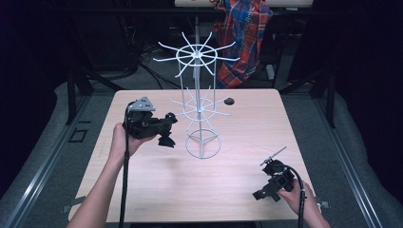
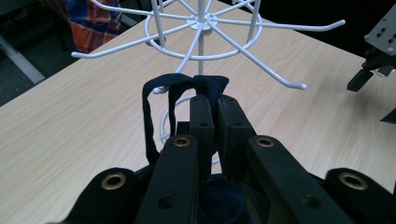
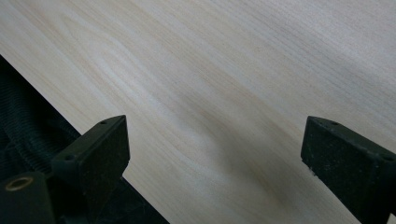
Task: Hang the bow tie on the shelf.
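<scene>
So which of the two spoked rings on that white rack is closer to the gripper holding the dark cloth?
The lower ring: the left gripper with the dark cloth sits beside it, while the upper ring stands well above.

The table (image 1: 228,190) has a light wood-grain top. A small dark object (image 1: 229,100) lies on the table near its far edge, just right of the rack; its kind cannot be told. A red and blue plaid cloth (image 1: 242,33) hangs behind the table. Grey carpet (image 1: 43,137) covers the floor around it.
</scene>
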A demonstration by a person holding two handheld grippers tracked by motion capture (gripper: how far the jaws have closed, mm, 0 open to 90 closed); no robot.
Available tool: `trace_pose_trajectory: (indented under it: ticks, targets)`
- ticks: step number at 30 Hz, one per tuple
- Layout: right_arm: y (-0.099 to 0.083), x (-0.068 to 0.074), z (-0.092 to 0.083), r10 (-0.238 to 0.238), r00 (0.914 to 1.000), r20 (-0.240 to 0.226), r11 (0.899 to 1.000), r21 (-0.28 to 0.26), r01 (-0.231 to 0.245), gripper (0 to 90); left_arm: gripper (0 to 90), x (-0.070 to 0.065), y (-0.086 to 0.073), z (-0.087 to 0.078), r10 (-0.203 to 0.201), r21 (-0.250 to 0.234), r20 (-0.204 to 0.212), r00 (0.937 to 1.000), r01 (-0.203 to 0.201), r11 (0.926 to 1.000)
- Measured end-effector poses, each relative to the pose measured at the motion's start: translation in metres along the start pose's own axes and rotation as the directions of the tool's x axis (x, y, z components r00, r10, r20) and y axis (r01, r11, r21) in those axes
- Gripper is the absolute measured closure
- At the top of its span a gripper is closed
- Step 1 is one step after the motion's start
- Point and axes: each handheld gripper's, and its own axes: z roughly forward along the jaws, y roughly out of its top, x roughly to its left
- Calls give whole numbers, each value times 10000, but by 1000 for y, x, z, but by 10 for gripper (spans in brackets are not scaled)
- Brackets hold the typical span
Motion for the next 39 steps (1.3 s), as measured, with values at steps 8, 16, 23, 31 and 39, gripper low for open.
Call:
trace_pose_trajectory:
  ticks: [8, 16, 23, 31, 39]
  targets:
    - [-1, 2, 2, 302, 9992, -250, 9988, -387, -311, 75, 862, -1, 0, 3, 19, -8, -65, 10000, -19, 10000]
    - [0, 2, 2, 200, 9997, -156, 9994, -273, -204, 75, 862, 0, -4, 8, -92, -72, -379, 9992, 90, 9999]
    - [-1, 1, 0, 0, 10000, 20, 10000, -32, 0, 75, 863, -3, -5, 13, -133, -171, -390, 9992, 126, 9998]
    - [-1, 2, 1, 175, 9997, -183, 9995, -249, -179, 75, 861, -3, -7, 19, -136, -406, -436, 9990, 118, 9991]
    - [-1, 2, 1, 156, 9998, -134, 9996, -216, -159, 75, 861, -2, -9, 25, -100, -367, -461, 9989, 83, 9993]
